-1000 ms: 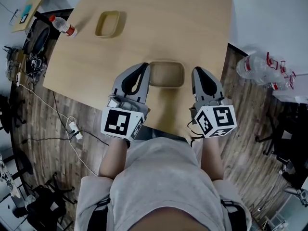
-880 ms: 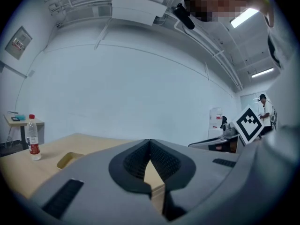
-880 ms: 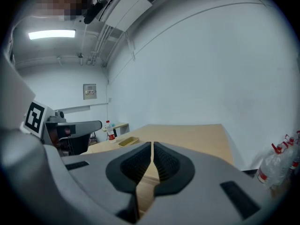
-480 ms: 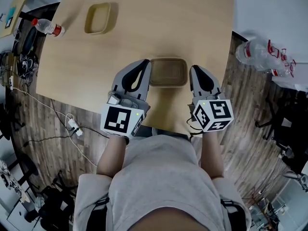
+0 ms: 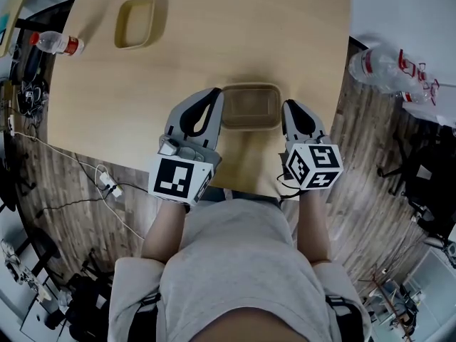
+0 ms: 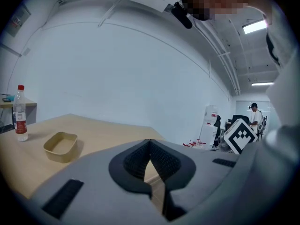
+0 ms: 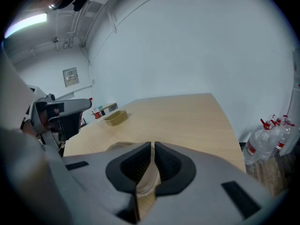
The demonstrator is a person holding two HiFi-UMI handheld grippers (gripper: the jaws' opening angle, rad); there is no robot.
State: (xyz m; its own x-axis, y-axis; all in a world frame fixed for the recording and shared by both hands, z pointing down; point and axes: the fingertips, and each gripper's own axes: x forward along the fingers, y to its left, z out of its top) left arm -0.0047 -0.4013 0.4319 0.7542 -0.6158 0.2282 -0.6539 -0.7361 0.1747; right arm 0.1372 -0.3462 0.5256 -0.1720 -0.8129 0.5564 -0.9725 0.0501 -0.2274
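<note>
A shallow tan tray [image 5: 249, 107] sits near the front edge of the light wood table [image 5: 214, 41]. My two grippers flank it. My left gripper [image 5: 216, 95] is at the tray's left end and my right gripper [image 5: 291, 107] at its right end, both close to the rim. In the left gripper view the jaws of the left gripper [image 6: 150, 142] meet with nothing between them. The right gripper [image 7: 153, 145] shows only a hairline gap, and the tray [image 7: 123, 147] shows just beyond and below its jaws.
A second tan tray [image 5: 134, 23] lies at the table's far left, with a red-capped bottle [image 5: 53, 43] beside it. A pack of water bottles [image 5: 388, 63] stands on the floor to the right. Cables and a power strip [image 5: 108, 185] lie on the floor to the left.
Both grippers stay on either side of the near tray, jaws unchanged. Both gripper views have swung: the far tray and bottle shift in the left view, and the right view shows more tabletop.
</note>
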